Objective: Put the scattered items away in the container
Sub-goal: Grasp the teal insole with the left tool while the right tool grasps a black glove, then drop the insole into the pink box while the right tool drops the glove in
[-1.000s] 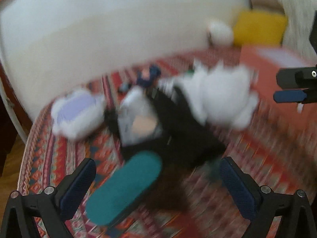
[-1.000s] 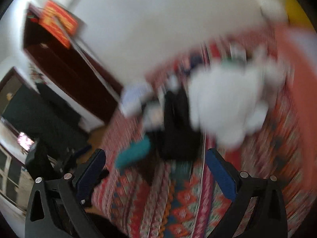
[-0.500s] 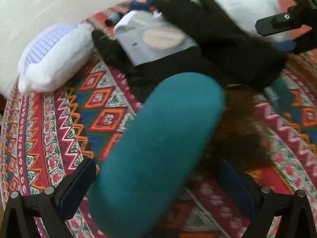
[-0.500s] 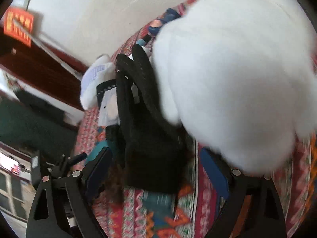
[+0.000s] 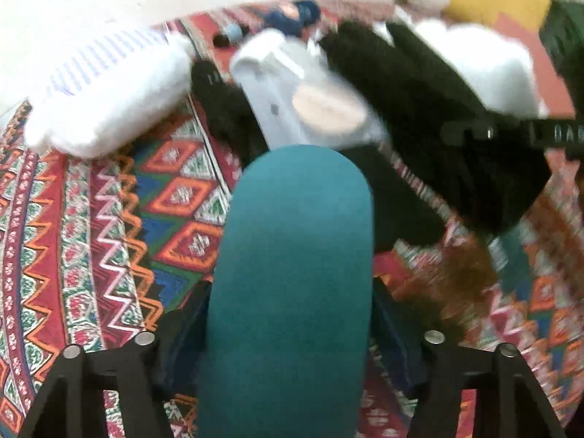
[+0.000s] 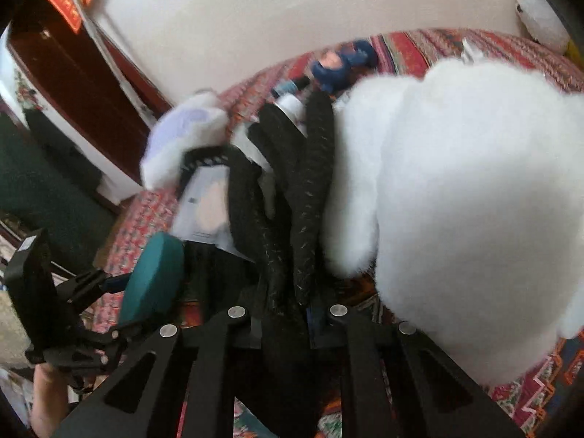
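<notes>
Now both tools grip at once: the left tool clamps a teal glasses case, the right tool pinches a black glove's cuff, apparently to lift each clear of the patterned bedspread; container unseen

surface: bed with patterned red cover | 10 o'clock: white-lilac plush | 12: grey-white packet on black gloves | 1: white plush | centre: teal case | far 12: blue toy
</notes>
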{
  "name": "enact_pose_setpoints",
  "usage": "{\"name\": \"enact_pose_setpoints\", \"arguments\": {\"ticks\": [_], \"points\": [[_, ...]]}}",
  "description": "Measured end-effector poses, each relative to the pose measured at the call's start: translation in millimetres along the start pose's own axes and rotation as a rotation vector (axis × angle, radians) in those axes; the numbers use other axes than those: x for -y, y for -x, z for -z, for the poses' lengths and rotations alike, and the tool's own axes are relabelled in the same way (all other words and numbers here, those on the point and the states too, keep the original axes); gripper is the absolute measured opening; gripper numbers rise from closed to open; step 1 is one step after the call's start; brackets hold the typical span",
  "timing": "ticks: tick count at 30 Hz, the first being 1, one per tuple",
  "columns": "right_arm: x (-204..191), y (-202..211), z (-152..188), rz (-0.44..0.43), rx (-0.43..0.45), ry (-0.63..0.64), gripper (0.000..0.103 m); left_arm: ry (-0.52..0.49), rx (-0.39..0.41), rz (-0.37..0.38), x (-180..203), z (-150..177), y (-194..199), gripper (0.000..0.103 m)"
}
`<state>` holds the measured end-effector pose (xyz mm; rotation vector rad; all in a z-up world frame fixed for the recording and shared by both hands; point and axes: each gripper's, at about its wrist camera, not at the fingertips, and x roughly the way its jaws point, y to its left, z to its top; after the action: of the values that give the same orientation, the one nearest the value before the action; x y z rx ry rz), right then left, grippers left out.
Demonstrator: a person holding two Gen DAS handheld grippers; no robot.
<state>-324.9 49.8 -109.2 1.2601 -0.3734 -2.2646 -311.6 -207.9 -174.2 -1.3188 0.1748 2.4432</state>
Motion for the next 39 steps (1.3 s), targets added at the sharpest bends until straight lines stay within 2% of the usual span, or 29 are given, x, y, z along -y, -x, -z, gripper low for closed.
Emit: {"name": "enact_pose_setpoints", "arguments": {"ticks": [6,10,17,23,28,32,34,37,39], "points": [[-16.8,58.3,-1.3,-0.107,0.101,0.059,0.013,0.055,0.131,-0.006,11.3,-8.2,45.9,0.069],[-34.7,87.7,-6.0,-0.137,0.181,0.111,0.013,0.074,0.199,-0.008,21.9,-17.5,69.3,0.069],[-47.1,155.7,-12.3,-0.136,0.338,0.158,0.013,0.096,0.338,0.027,64.7,-30.6,122.8,0.068],[-33.4,255.2,-19.6,-0.089,0.563,0.157,0.013,0.069,0.434,0.097,122.5,-63.7,146.3,0.068],[10.5,351.5,-13.3,0.027,0.769,0.108,0.013,-0.003,0.454,0.198,200.4,-117.8,145.1,0.068],[54.9,407.9,-3.3,0.236,0.878,0.048,0.013,-0.108,0.454,0.275,276.0,-163.4,138.0,0.068],[88.4,424.9,-1.4,0.298,0.889,-0.020,0.013,-0.171,0.446,0.319,321.0,-186.5,129.1,0.068],[144.5,433.2,-2.3,0.273,0.852,-0.142,0.014,-0.250,0.395,0.349,383.2,-206.2,100.8,0.068],[182.0,421.4,-8.7,0.257,0.752,-0.228,0.029,-0.299,0.344,0.357,421.5,-217.1,79.0,0.068]]}}
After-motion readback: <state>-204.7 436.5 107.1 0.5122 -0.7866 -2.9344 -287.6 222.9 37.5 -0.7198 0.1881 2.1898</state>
